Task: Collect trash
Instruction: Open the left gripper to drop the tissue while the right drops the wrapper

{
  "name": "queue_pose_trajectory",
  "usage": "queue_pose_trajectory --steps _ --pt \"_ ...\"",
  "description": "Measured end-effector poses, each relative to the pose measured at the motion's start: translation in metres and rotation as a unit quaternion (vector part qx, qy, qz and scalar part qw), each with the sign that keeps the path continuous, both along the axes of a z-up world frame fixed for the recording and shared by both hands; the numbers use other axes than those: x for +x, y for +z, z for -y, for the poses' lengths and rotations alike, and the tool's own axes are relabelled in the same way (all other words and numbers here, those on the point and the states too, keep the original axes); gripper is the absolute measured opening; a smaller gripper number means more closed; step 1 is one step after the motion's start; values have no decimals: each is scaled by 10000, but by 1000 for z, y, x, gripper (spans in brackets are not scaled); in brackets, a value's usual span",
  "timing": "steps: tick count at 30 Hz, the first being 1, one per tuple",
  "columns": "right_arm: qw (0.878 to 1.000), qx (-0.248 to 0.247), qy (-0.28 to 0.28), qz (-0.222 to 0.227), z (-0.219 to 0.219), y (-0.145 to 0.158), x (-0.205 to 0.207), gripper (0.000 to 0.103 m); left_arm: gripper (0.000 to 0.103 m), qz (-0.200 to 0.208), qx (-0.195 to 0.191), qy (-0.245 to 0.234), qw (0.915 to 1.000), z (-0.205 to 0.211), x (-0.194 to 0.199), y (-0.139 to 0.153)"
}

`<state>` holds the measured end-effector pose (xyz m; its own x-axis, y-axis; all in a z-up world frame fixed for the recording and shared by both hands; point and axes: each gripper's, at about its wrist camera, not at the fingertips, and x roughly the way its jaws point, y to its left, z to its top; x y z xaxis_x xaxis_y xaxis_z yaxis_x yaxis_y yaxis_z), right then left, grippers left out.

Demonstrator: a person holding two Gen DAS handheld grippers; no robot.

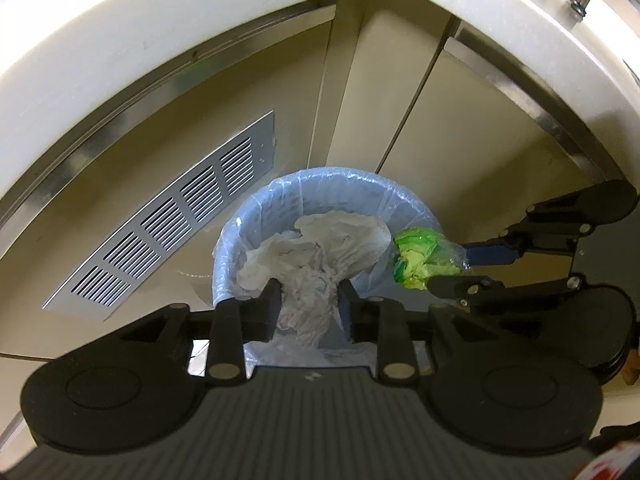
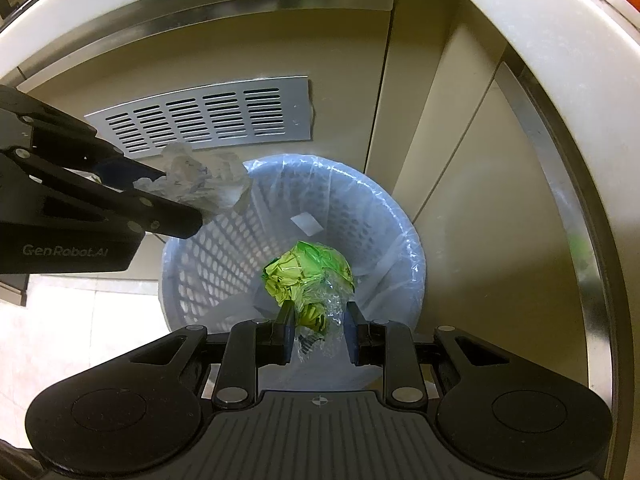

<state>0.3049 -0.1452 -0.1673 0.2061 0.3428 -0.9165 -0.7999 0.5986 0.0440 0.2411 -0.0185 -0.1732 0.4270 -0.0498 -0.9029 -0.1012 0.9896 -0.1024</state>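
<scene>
The bin (image 2: 404, 248) sits in the cabinet corner, its mouth open. Left hand-held gripper (image 1: 308, 300) pinches tissue (image 1: 316, 256); right hand-held gripper (image 2: 318, 332) pinches a green wrapper (image 2: 308, 272) over it.

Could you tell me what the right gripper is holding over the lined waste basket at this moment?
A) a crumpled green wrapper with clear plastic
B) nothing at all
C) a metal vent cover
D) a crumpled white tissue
A: the right gripper is shut on the crumpled green wrapper above the waste basket, while the left gripper holds the white tissue.
</scene>
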Motion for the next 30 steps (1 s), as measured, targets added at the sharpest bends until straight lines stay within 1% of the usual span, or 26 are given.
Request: queue_pose_trajectory --steps 1,2,4,8,19,30 --pt "10000 0 -1 1 0 0 0 26 32 25 -20 0 10000 0 0 0" --pt "10000 5 1 -6 0 0 1 26 42 32 -25 -10 10000 0 1 0" --pt "10000 5 -3 -7 1 0 1 26 54 72 9 -3 10000 1 1 0" --pt "10000 15 -2 -8 1 1 1 26 54 81 -20 48 10000 -1 0 1" --pt "10000 68 62 16 -1 4 -1 26 54 72 44 241 9997 -10 -15 8" --pt "9999 84 86 31 -5 6 -5 26 54 131 41 289 9995 -14 -19 14"
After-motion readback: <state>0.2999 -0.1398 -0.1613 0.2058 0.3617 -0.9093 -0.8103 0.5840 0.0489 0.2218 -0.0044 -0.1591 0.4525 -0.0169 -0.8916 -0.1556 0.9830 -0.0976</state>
